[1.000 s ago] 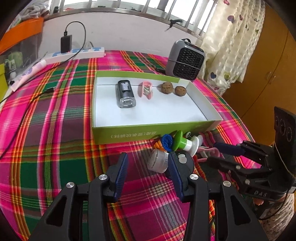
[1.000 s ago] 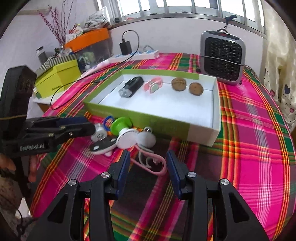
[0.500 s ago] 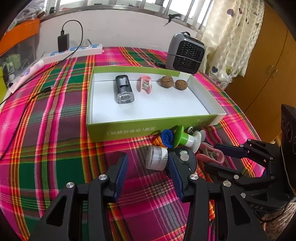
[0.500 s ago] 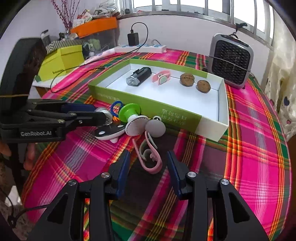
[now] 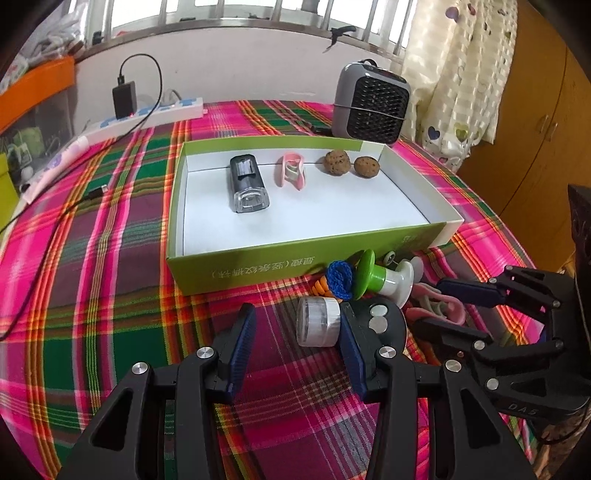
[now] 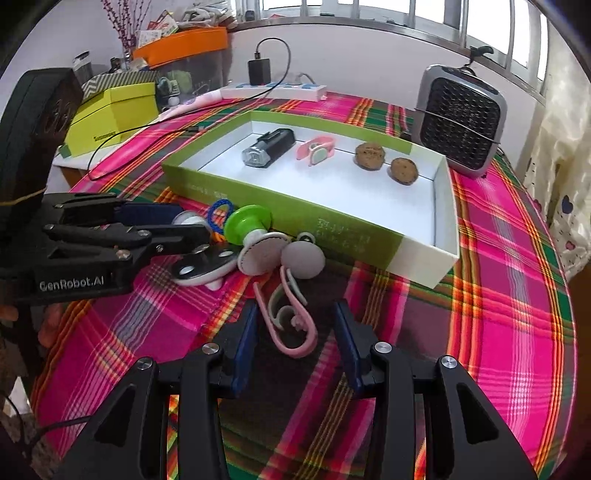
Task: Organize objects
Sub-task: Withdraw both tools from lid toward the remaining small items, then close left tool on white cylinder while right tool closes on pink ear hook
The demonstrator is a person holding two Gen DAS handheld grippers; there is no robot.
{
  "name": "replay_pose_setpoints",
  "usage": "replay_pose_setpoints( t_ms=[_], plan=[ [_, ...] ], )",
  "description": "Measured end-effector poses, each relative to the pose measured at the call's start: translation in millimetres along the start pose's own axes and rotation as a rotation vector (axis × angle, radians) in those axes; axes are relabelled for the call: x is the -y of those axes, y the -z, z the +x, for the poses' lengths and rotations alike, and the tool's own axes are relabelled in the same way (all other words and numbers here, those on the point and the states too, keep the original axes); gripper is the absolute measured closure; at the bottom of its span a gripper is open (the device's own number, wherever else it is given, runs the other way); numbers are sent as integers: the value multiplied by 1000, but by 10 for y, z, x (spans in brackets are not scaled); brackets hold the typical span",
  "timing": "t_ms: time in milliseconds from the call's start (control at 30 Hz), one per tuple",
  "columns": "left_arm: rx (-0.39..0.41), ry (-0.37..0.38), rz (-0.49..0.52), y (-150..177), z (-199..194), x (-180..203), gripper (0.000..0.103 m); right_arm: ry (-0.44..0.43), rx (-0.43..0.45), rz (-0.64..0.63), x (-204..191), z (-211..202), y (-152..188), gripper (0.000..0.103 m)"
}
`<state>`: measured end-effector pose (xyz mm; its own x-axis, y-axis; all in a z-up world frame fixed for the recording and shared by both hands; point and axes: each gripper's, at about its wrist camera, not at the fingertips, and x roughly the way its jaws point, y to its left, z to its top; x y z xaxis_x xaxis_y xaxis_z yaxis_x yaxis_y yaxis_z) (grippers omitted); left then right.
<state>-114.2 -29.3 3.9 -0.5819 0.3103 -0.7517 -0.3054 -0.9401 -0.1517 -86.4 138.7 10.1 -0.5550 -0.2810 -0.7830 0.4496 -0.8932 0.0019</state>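
- Daylight comes in through the barred window (image 5: 236, 11) at the back of both views; the panes are blown out to plain white.
- The scene is bright and evenly lit, with colours of the plaid cloth (image 5: 92, 258) strongly saturated.
- The white floor of the green box (image 5: 295, 206) is bright but keeps its detail.
- Shadows are soft: a faint one lies along the box's inner walls, a darker patch on the cloth under the right claw (image 6: 295, 339).
- Fisheye distortion bends the window rail and the surface edge, and black vignetting fills the corners.
- Focus is sharp at centre; the far-edge clutter (image 6: 166, 33) is slightly soft.
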Motion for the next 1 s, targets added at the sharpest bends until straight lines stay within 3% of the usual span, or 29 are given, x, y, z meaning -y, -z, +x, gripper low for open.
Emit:
replay_pose_setpoints(
  t_ms=[233,367,467,533,1000],
  plan=[
    [2,-28,1,3,-1,4,71,14,2,-3,-17,-12,-2,62],
    [1,-53,3,7,-4,-10,79,5,6,-7,-42,-18,1,71],
    [2,-64,-7,17,-10,-19,86,5,11,-12,-53,-25,5,73],
    [3,-63,-14,32,-23,-27,86,4,17,-9,-45,-40,10,78],
    [8,-8,-64,51,-41,-118,86,34,9,35,-89,-51,52,78]
  ],
)
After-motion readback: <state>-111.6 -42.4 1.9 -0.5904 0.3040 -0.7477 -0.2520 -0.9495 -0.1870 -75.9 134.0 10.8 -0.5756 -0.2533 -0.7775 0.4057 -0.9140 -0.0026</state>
